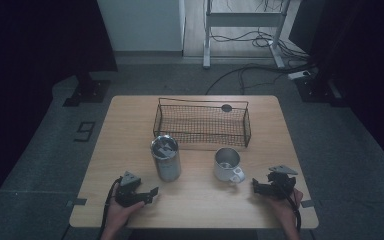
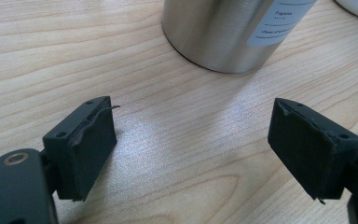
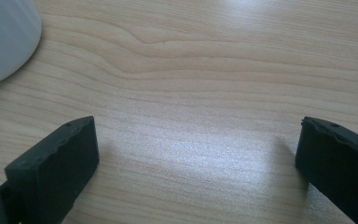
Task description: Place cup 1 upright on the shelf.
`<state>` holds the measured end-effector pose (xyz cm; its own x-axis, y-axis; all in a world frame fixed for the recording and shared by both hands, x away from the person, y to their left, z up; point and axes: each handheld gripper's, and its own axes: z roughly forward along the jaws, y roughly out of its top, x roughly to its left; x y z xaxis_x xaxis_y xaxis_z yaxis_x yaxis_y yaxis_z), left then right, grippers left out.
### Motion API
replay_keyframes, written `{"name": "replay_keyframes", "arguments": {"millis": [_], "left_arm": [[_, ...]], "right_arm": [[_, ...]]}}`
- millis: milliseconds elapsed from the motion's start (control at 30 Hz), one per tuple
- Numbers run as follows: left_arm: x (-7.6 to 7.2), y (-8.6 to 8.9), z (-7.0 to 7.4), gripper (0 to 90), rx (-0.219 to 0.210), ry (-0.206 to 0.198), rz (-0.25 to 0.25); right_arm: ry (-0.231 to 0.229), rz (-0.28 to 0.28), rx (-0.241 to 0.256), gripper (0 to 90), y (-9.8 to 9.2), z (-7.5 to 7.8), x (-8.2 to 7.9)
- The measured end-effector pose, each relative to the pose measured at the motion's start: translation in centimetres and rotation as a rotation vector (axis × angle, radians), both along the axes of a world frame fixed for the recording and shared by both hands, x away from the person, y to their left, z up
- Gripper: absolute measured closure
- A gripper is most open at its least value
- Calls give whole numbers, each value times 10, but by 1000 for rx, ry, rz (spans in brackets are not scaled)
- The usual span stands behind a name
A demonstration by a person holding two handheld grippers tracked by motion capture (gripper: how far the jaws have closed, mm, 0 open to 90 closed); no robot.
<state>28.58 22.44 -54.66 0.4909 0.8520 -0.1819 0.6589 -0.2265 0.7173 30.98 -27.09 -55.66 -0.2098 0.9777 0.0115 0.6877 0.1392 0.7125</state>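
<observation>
Both tools gape wide, left tool near the steel tumbler, right tool by the mug.

The steel tumbler's label is cut off and unreadable.

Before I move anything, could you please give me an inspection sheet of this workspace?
Surface: wooden table, bare grain between the things.
Job's things: steel tumbler upright, a label on its side; white mug upright to its right, apart from it, handle toward the person.
Clutter: black wire basket behind both; a dark round spot at its far rim, cannot tell what.
Grippers: left gripper open, empty, facing the tumbler; right gripper open, empty, near the mug.
Cables: black cable trails from the left gripper; more cables on the floor beyond.
Surroundings: grey floor, white frame legs, dark at the sides.
</observation>
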Motion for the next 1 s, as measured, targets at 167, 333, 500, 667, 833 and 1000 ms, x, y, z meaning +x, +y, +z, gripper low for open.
{"name": "replay_keyframes", "arguments": {"millis": [167, 333, 500, 667, 833, 1000], "left_arm": [[0, -1, 0, 151, 7, -3, 1], [0, -2, 0, 152, 16, -4, 1], [-1, -6, 0, 153, 56, -13, 0], [-2, -10, 0, 153, 79, -15, 21], [-2, -13, 0, 152, 94, -17, 23], [-4, -12, 0, 145, 38, -13, -28]], "right_arm": [[0, 8, 1, 0, -1, 0, 0], [-2, 13, 1, 0, -1, 0, -1], [-5, 19, 1, 3, -1, 0, -1], [-11, 22, 2, 21, -1, 0, -3], [-12, 24, 3, 26, -1, 0, -4], [-17, 27, 6, 47, 0, 0, -4]]}}
